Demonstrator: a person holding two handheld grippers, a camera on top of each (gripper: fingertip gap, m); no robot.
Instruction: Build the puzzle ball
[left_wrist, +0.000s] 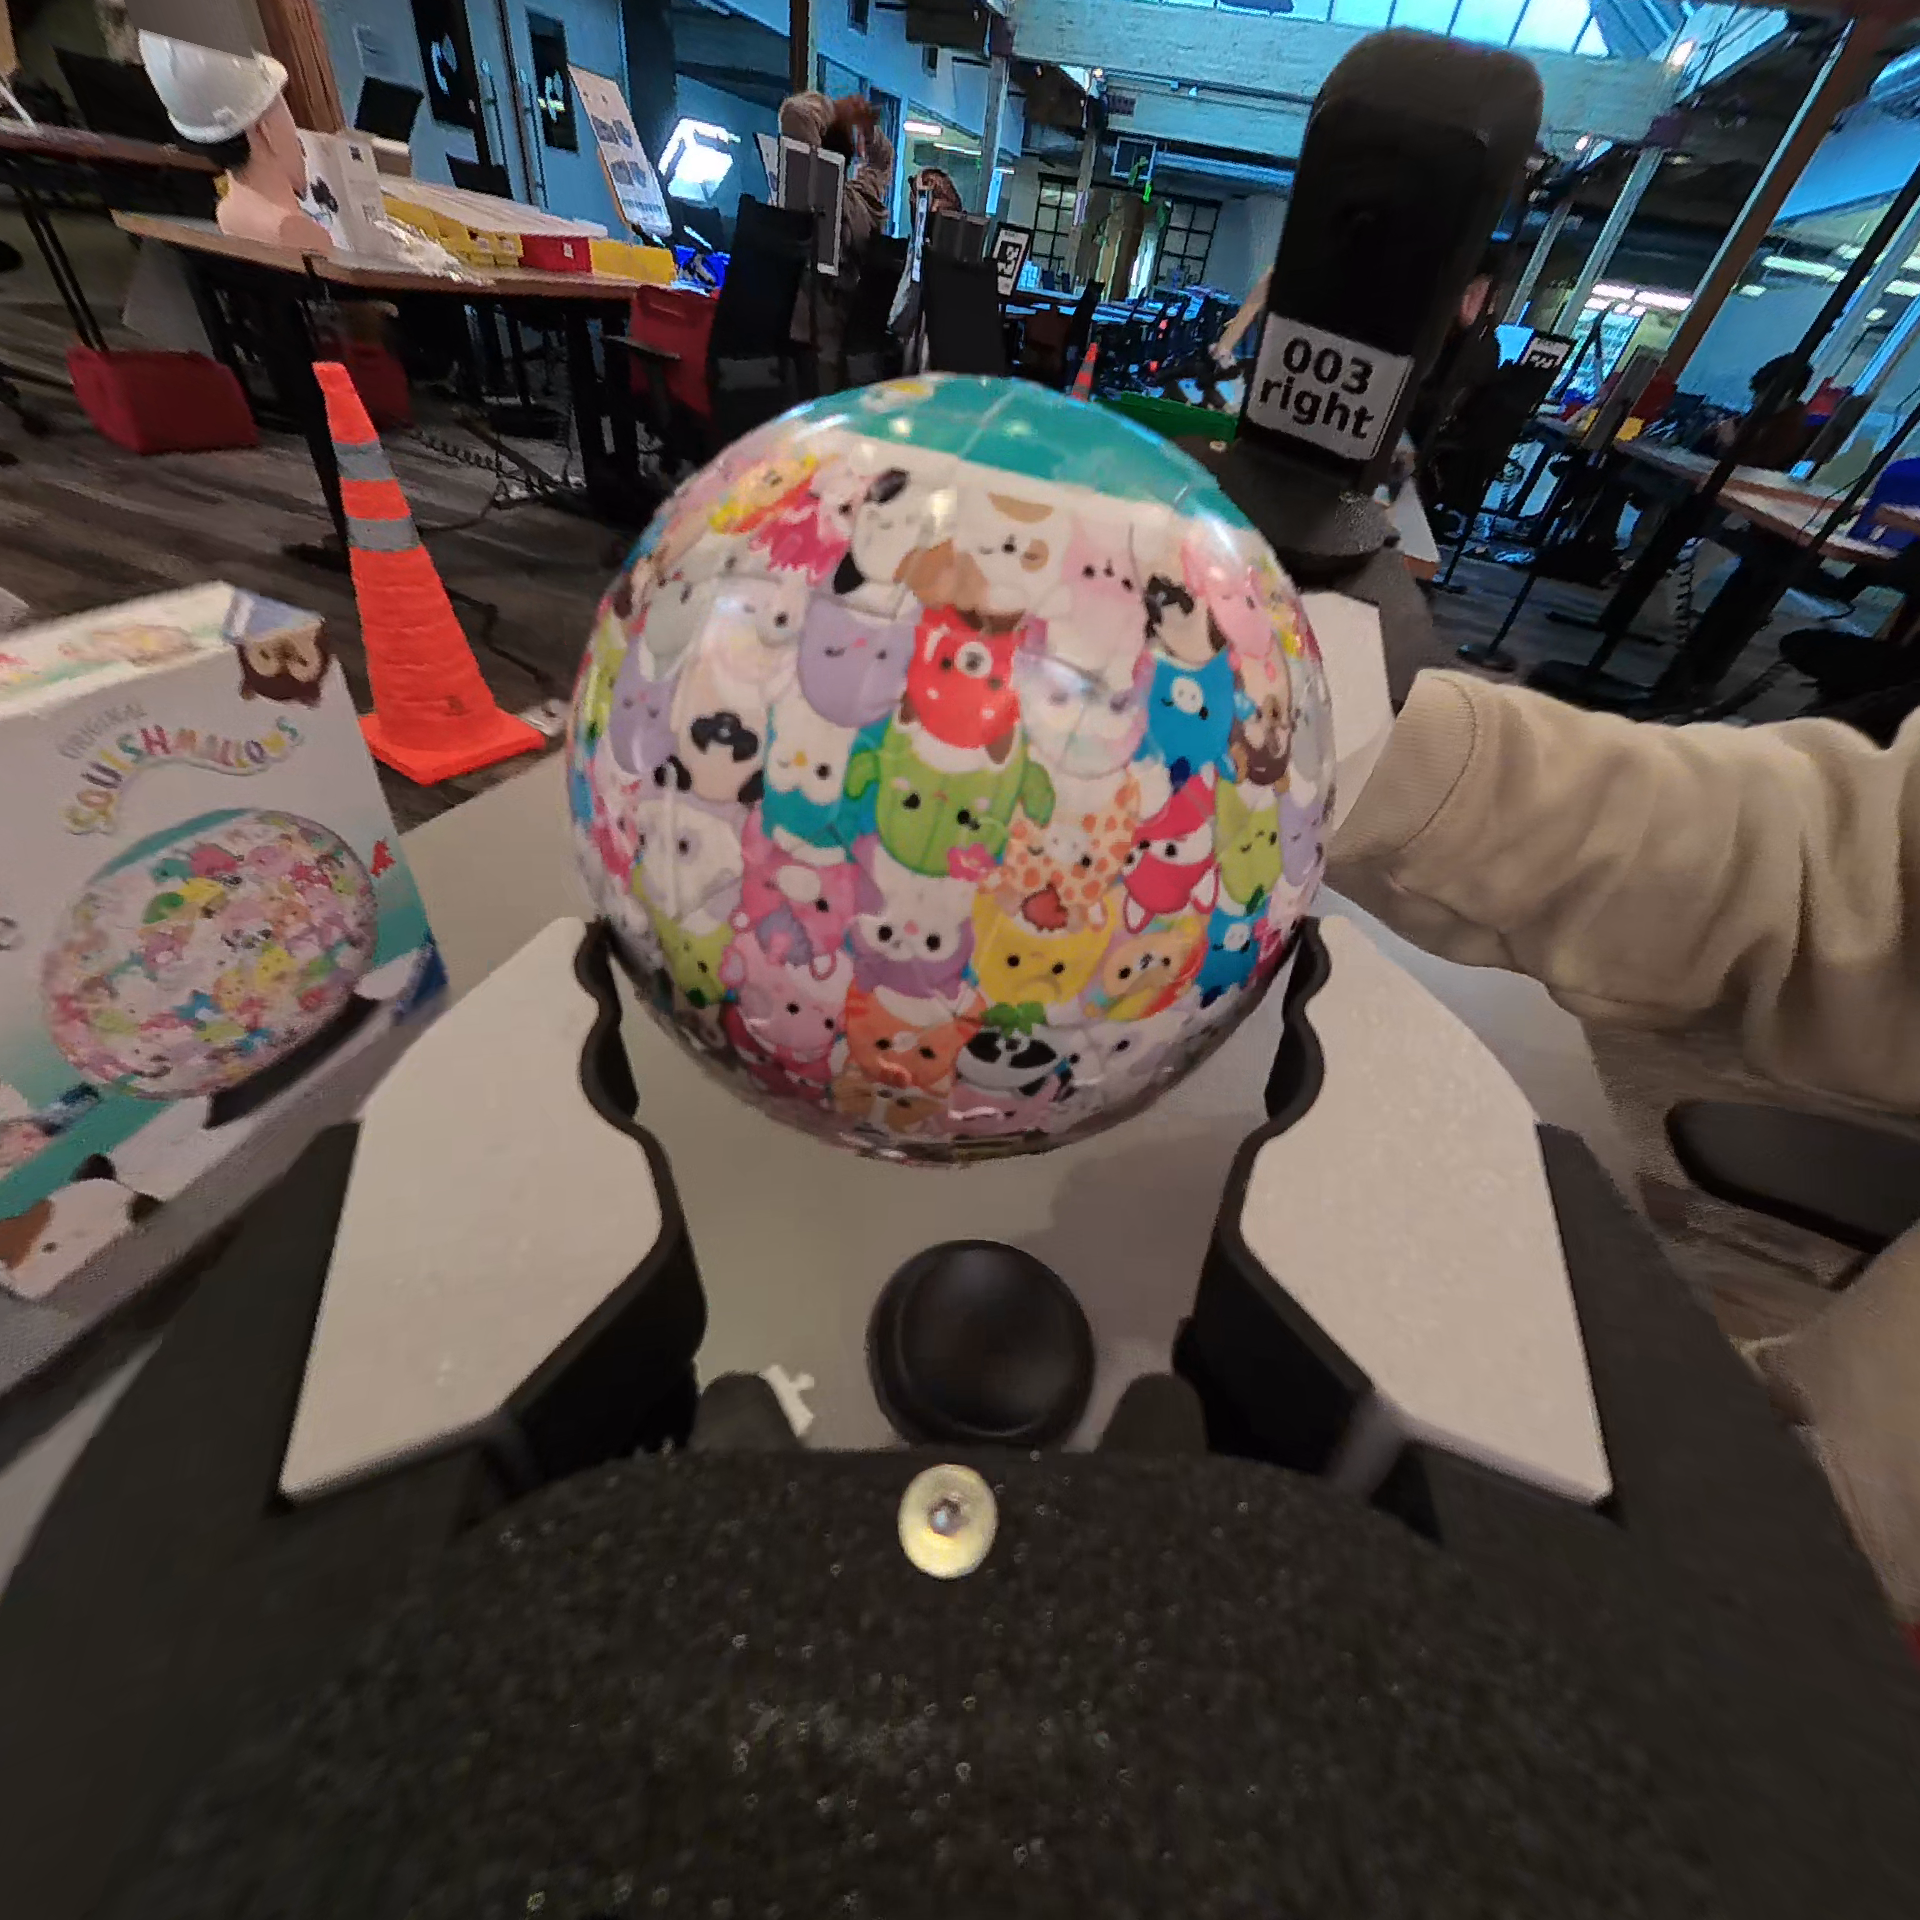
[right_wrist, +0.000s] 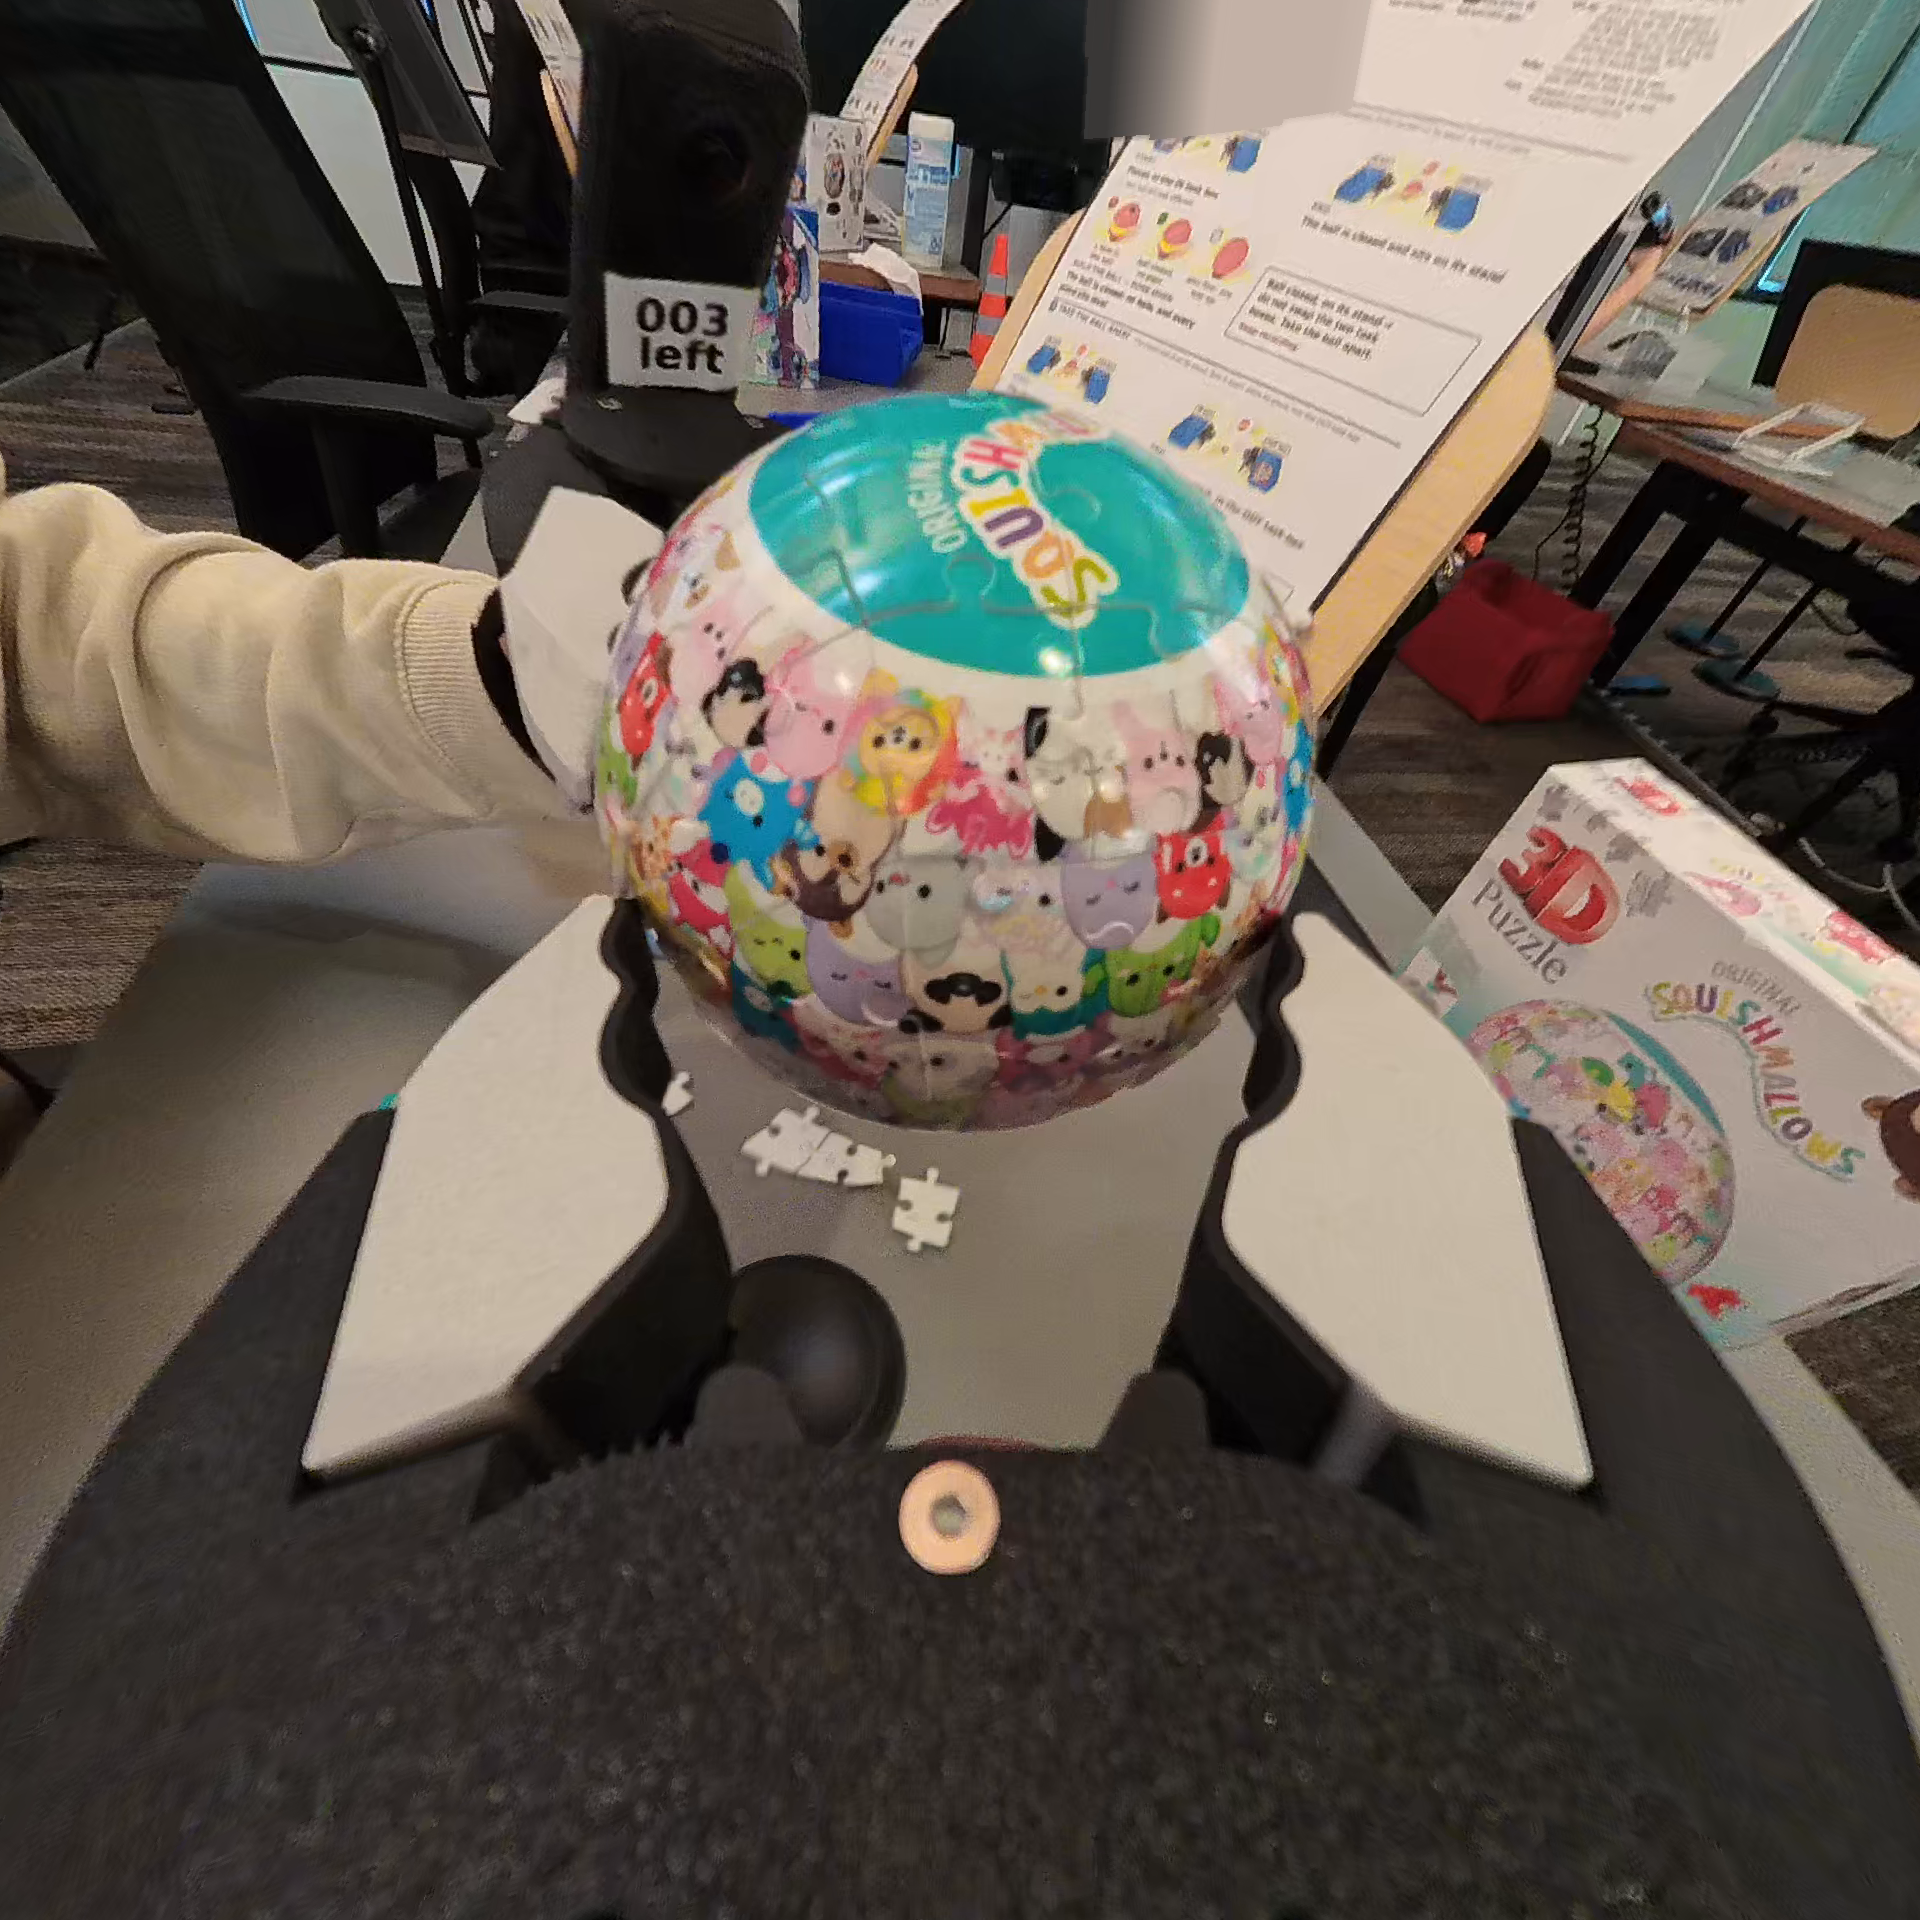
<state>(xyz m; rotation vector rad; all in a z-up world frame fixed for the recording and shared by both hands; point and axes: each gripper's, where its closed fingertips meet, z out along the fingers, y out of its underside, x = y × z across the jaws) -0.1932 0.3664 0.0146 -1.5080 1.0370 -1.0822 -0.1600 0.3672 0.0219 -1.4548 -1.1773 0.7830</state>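
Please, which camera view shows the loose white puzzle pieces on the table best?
The right wrist view. There the puzzle pieces lie in plain sight on the grey table, under the ball and between the fingers of that claw. The left wrist view shows only one small white piece near the black knob.

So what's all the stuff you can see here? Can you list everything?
Puzzle ball: one, many colours with a teal cap, held up between both grippers.
Black stand: one, on the grey table under the ball.
Loose puzzle pieces: a few, white side up, on the table below the ball.
Puzzle box: one, white with a ball picture, at the table edge.
Traffic cone: one, orange, on the floor beyond the table.
Instruction sheet: one, white, propped behind the ball.
Left gripper: black and grey, clamped on the ball.
Right gripper: same, clamped on the ball.
Sleeve: cream, beside the ball.
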